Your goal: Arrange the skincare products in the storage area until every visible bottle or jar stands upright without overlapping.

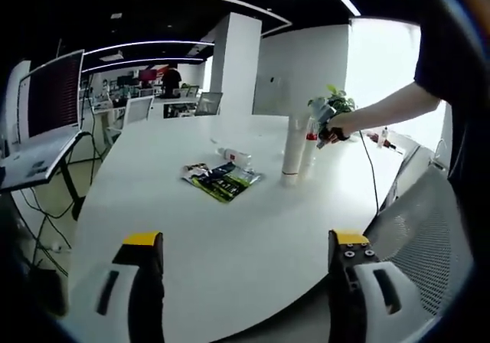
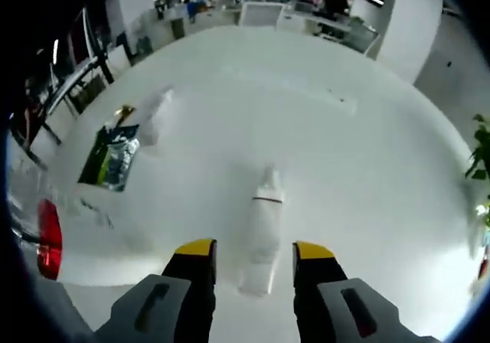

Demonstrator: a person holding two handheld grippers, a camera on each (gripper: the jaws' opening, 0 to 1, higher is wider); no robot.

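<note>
A: Starting with the biggest thing, the round white table carries everything. In the left gripper view a tall white bottle stands upright toward the far side, with the right gripper up beside its top. A flat green sachet pack lies near the middle, and a small clear bottle lies on its side just behind it.

B: And the jaws?

A: The left gripper hangs back over the near edge of the table, jaws spread wide with nothing between them. In the right gripper view the right gripper looks down along the tall white bottle, which sits between the yellow-tipped jaws. I cannot tell whether the pads press on it or merely flank it; the picture is blurred there.

B: What could go wrong?

A: I'd judge tipping is the main risk. The bottle is tall and slim, so a sideways nudge at the top, or an uneven squeeze, could topple it toward the pack. The red-capped item at the left edge is near enough to be knocked too.

B: Orientation?

A: Its long axis is vertical, narrow neck up. The small clear bottle's axis lies flat on the table, so it's not yet upright.
</note>
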